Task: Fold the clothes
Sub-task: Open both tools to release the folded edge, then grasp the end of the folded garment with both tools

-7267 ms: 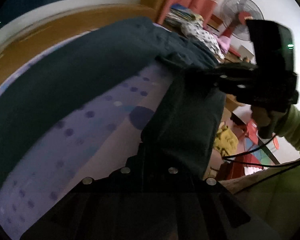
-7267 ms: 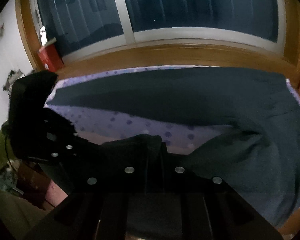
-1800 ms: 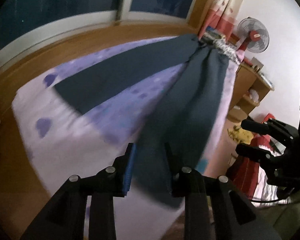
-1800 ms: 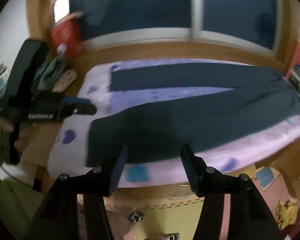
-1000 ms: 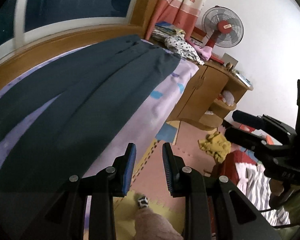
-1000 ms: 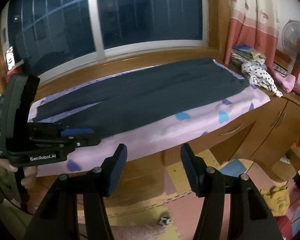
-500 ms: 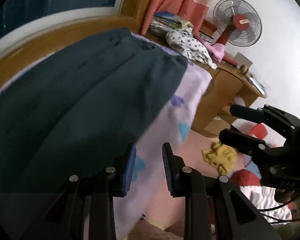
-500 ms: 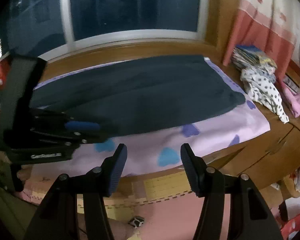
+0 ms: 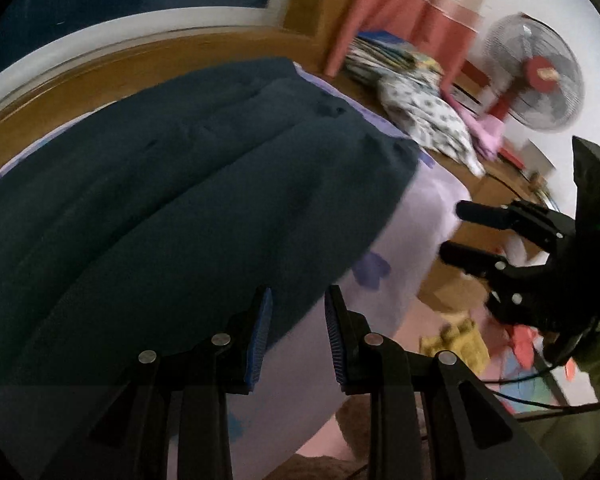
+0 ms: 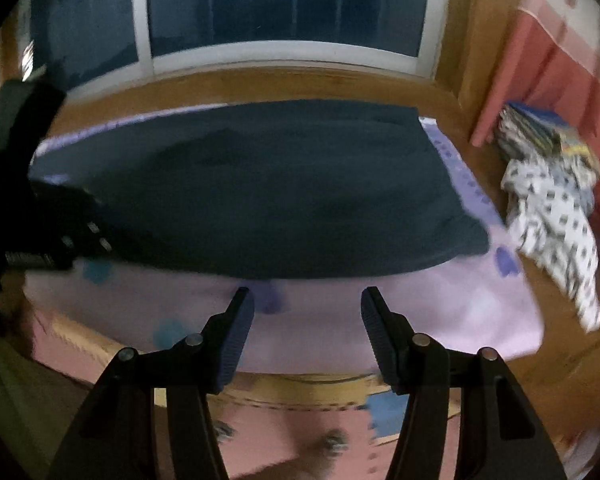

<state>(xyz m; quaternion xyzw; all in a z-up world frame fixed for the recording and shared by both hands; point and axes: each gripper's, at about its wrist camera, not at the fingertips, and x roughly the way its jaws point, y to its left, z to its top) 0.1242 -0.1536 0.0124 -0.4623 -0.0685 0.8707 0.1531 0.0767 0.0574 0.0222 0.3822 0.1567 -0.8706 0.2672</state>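
We see dark blue trousers (image 10: 260, 196) flat on lilac bedsheet (image 10: 440, 304) | spotted white garment (image 10: 556, 204) to their right | window (image 10: 284, 4) behind

Standing fan (image 9: 534, 74) before white wall; pink curtain (image 10: 556, 80); stacked books (image 10: 540, 130) beside spotted cloth (image 10: 556, 208); dark window (image 10: 284, 4) above wooden ledge (image 10: 260, 84).

looking down past the open, empty right gripper (image 10: 307, 312) at dark trousers (image 10: 268, 192) spread flat on a lilac bedsheet (image 10: 420, 304), with the left gripper (image 10: 56, 240) at the left edge and a spotted cloth (image 10: 556, 216) beyond the right end.
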